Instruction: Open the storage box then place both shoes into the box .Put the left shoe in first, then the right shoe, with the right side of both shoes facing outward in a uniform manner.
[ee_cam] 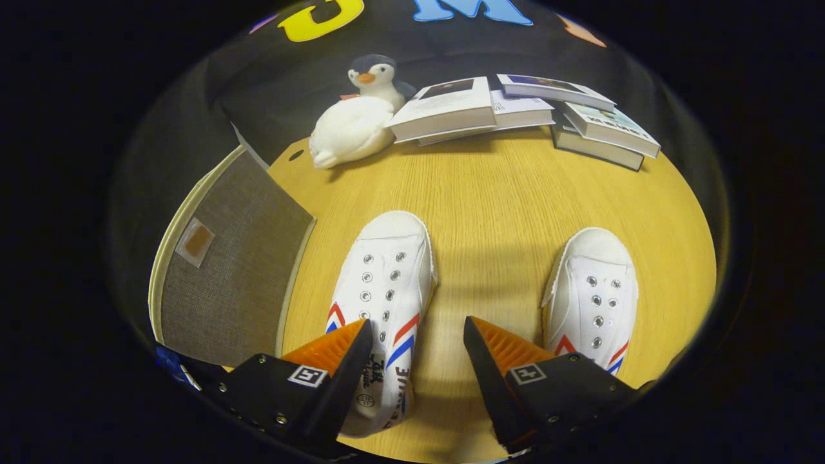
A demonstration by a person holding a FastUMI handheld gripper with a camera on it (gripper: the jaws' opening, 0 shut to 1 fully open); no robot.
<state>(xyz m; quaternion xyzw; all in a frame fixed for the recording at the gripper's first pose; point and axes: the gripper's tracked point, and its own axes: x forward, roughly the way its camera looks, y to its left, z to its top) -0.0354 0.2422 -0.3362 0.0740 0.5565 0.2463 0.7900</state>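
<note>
Currently, left of frame: grey fabric storage box (225,270) off the counter (503,193) edge, lid on, so the opening step isn't done, I'd judge. Centre: gripper (417,341) fingers spread apart, holding nothing, above the white left shoe (387,283). Right of frame: right shoe (596,290), well apart from its mate. Top of frame: penguin plush (358,122), then books (515,109). Next move likely calls for swinging left to the lid.

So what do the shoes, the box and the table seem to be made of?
Shoes: probably white canvas, matte, with metal eyelets. Box: likely coarse grey-brown woven fabric, pale edging. Table: wood or wood-look laminate, fine grain, slight sheen. The open tool hovers above.
</note>
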